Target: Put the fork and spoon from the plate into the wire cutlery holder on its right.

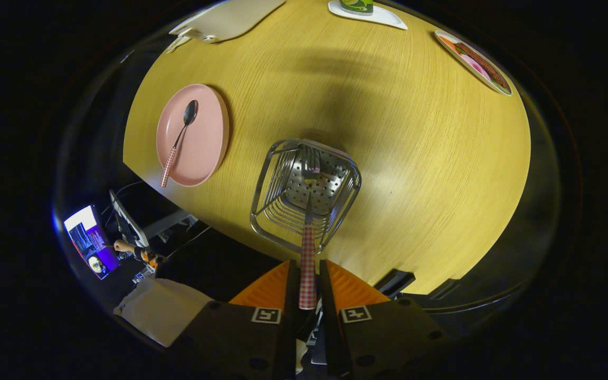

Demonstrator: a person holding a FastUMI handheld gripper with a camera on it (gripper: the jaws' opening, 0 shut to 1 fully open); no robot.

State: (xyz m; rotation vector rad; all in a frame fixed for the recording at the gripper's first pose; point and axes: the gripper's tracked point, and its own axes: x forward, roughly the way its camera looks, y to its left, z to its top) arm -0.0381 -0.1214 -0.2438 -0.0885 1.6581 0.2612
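Gripper (307, 287) clamped on fork (308, 248) handle, tines down inside wire cutlery holder (283, 221), near its perforated base. Spoon (179, 138) lies on pink plate (198, 153), left of holder, on wooden table (415, 174).

Round yellow wood-grain table (388, 132) under soft overhead light, shadowed at centre. Dark surroundings beyond its edge. Lit monitor (90, 241) glowing below the table's near-left side.

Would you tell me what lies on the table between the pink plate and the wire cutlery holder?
Nothing: the gripper view shows bare yellow wooden table between the round pink plate and the square wire cutlery holder.
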